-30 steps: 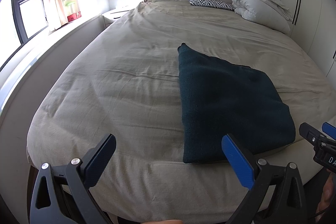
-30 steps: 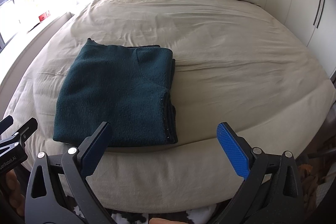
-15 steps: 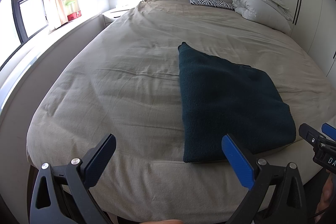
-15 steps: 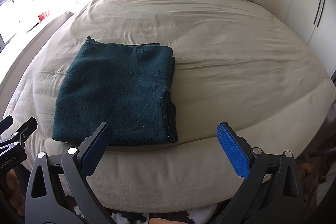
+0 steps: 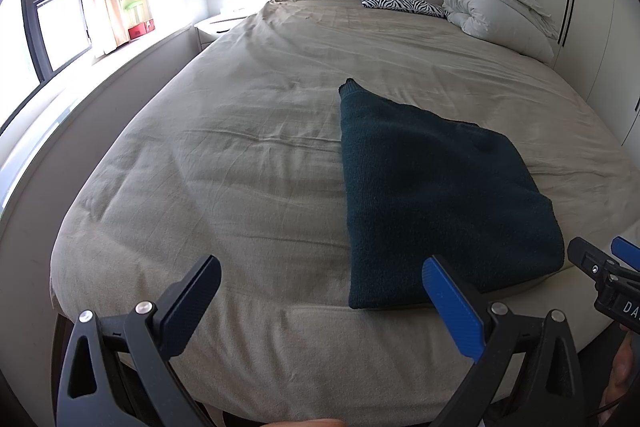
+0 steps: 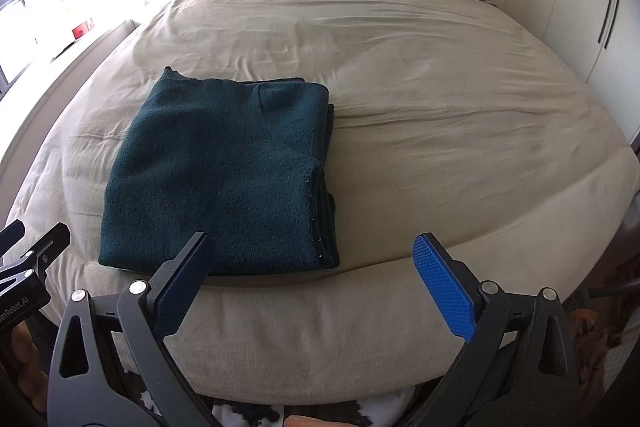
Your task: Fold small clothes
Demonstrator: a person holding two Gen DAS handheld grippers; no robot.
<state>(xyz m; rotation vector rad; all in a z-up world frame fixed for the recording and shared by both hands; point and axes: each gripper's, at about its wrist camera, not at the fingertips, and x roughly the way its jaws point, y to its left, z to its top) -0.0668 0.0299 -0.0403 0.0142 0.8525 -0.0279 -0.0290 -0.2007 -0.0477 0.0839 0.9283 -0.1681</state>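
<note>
A dark teal knit garment (image 5: pixel 436 195) lies folded into a flat rectangle near the foot edge of the bed; it also shows in the right wrist view (image 6: pixel 224 171), with stacked folded edges on its right side. My left gripper (image 5: pixel 320 291) is open and empty, held off the foot of the bed, left of the garment. My right gripper (image 6: pixel 312 267) is open and empty, held off the foot of the bed, in front of the garment's right corner. Neither touches the cloth.
The bed (image 5: pixel 240 155) has a beige wrinkled cover. A white duvet bundle (image 5: pixel 500 11) and a zebra-print pillow (image 5: pixel 400 3) lie by the headboard. A window ledge (image 5: pixel 80 75) runs along the left; wardrobe doors (image 6: pixel 580 7) stand on the right.
Almost nothing has changed. Both grippers stay open in place, with only a slight drift of the right wrist view.
</note>
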